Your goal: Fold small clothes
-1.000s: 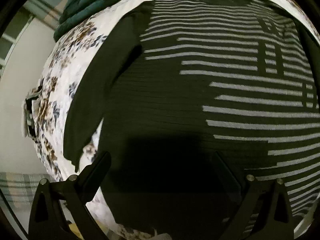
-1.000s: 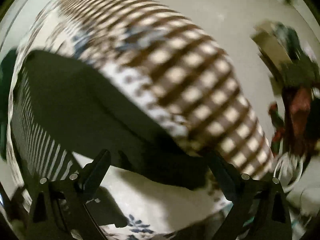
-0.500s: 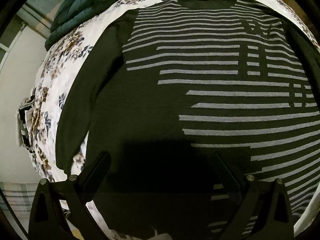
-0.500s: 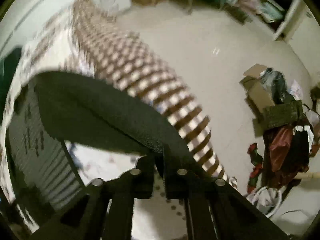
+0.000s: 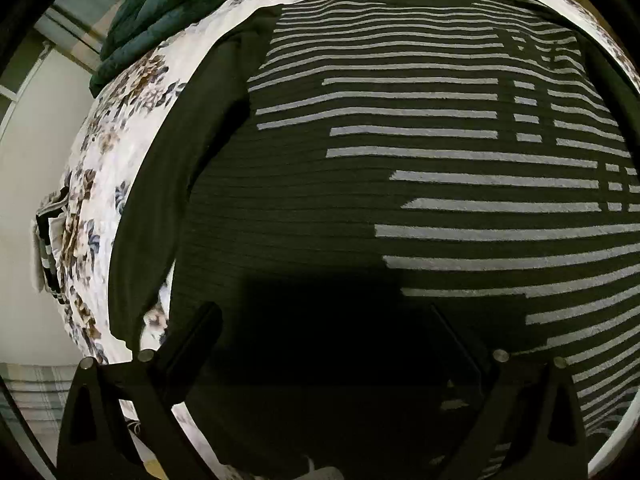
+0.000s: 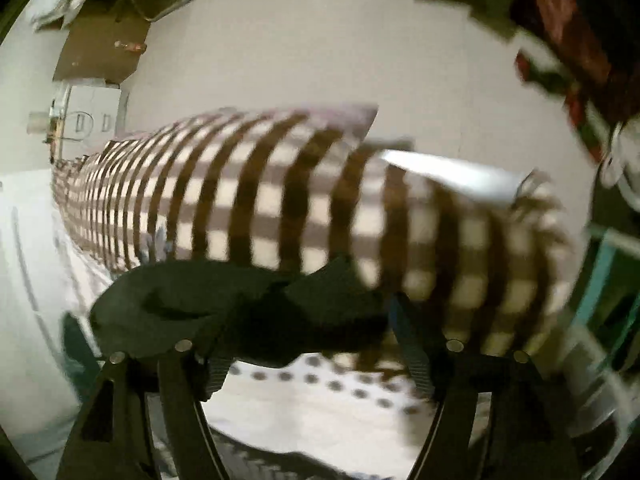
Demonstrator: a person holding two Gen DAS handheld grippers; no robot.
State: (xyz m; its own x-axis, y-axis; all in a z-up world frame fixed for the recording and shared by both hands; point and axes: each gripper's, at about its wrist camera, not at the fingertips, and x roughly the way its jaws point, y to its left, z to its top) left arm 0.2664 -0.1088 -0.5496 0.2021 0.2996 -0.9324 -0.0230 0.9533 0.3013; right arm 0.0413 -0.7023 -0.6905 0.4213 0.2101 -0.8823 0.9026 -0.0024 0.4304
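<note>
A dark sweater (image 5: pixel 360 200) with grey stripes lies flat, collar far, on a floral bedsheet (image 5: pixel 100 168). Its left sleeve (image 5: pixel 160 220) runs straight down beside the body. My left gripper (image 5: pixel 324 344) hovers open over the dark lower part of the sweater, with nothing pinched. In the right wrist view, the crumpled dark end of the other sleeve (image 6: pixel 240 300) sits between the spread fingers of my right gripper (image 6: pixel 312 356). Its jaws are opening and the pads stand clear of the cloth.
A dark green blanket (image 5: pixel 160 8) is bunched at the bed's far left corner. A brown-and-white checked cloth (image 6: pixel 280 200) drapes the bed edge behind the sleeve. Beyond it lie pale floor (image 6: pixel 280 40), a cardboard box (image 6: pixel 100 48) and a pile of clutter (image 6: pixel 568 52).
The right gripper went from open to shut on the dark sleeve, then rolled, shifted along the bed edge and spread again. The left wrist view barely shifted.
</note>
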